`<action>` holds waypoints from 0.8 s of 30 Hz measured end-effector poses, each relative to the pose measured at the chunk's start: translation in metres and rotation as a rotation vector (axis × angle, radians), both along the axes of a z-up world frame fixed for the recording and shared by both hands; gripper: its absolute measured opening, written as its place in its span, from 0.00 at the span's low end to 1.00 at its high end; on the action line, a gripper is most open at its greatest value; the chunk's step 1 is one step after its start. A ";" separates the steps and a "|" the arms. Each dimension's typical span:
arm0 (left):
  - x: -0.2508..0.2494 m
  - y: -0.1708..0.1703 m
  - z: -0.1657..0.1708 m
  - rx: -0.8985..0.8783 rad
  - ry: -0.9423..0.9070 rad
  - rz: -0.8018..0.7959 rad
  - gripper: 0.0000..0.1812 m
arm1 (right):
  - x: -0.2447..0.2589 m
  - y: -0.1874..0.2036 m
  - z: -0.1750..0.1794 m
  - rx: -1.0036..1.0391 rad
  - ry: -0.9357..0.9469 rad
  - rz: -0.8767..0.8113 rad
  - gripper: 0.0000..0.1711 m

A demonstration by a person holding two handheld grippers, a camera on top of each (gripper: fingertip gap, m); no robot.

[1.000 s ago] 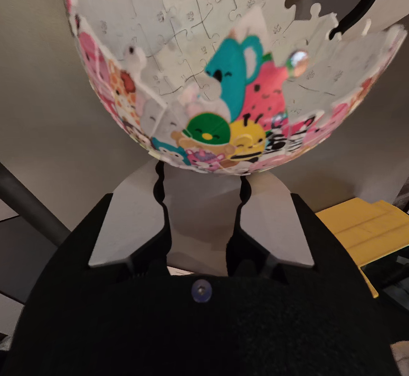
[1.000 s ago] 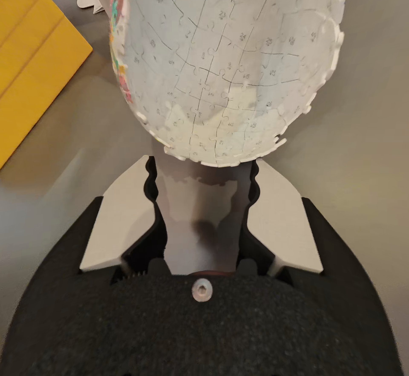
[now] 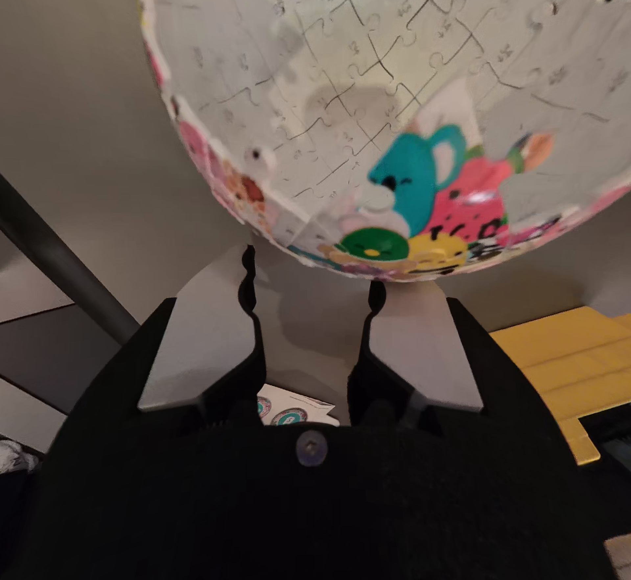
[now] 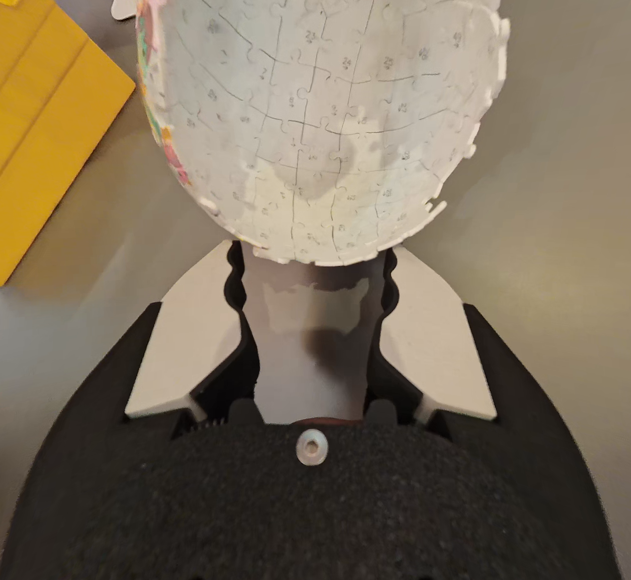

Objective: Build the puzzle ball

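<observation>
Both grippers, left (image 3: 312, 266) and right (image 4: 312, 256), sit spread and empty at frame centre, beneath the half-built puzzle ball (image 3: 358, 68) filling the top.

- The half-built puzzle ball (image 3: 358, 78), a white shell of interlocked curved pieces with bright cartoon prints outside, is cut off by the top edge in both views; its printed band is smeared by blur.
- The small marks on the backs of the pieces are too blurred to be made out.
- The right finger (image 3: 423, 341) of the left tool (image 3: 312, 270) is hidden at its tip by the ball.
- The flat yellow box (image 4: 51, 113) is clipped by the left edge.
- A white printed sheet (image 3: 293, 411) is mostly hidden behind the left tool's body.
</observation>
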State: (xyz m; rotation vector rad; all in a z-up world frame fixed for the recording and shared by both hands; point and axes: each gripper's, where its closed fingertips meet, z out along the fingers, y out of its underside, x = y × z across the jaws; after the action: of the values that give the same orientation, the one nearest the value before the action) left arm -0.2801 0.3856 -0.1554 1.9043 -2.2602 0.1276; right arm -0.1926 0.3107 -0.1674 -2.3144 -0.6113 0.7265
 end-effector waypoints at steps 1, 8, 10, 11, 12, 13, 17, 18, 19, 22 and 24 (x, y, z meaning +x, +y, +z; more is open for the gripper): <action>0.000 -0.001 0.000 -0.002 0.005 -0.013 0.35 | 0.000 0.001 0.000 0.001 0.004 -0.002 0.46; 0.003 -0.004 0.005 0.014 -0.041 -0.006 0.35 | 0.002 0.006 0.002 0.014 0.007 0.017 0.47; 0.003 -0.006 0.009 0.030 -0.053 -0.006 0.35 | 0.001 0.008 0.003 0.026 -0.008 0.023 0.49; 0.002 -0.008 0.011 0.035 -0.056 -0.010 0.35 | 0.000 0.008 0.004 0.033 -0.013 0.028 0.50; 0.001 -0.010 0.013 0.041 -0.056 -0.015 0.35 | -0.001 0.010 0.006 0.043 -0.017 0.031 0.50; 0.000 -0.011 0.014 0.045 -0.054 -0.019 0.35 | -0.002 0.010 0.006 0.050 -0.021 0.036 0.50; -0.005 -0.018 0.015 0.048 -0.048 -0.002 0.37 | -0.005 0.011 0.007 0.056 -0.037 0.056 0.50; -0.005 -0.019 0.015 0.046 -0.052 0.007 0.38 | -0.005 0.011 0.007 0.059 -0.036 0.057 0.50; -0.006 -0.020 0.014 0.043 -0.056 0.013 0.38 | -0.005 0.011 0.006 0.060 -0.039 0.060 0.50; -0.009 -0.025 0.011 0.035 -0.059 0.025 0.38 | -0.003 0.008 0.003 0.066 -0.048 0.076 0.50; -0.014 -0.027 0.008 0.034 -0.051 0.029 0.38 | 0.000 0.006 0.001 0.061 -0.052 0.081 0.50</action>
State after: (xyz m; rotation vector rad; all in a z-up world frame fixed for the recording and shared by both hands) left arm -0.2939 0.3584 -0.1470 1.9732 -2.2823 0.1435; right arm -0.1926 0.3170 -0.1666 -2.2690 -0.7443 0.6774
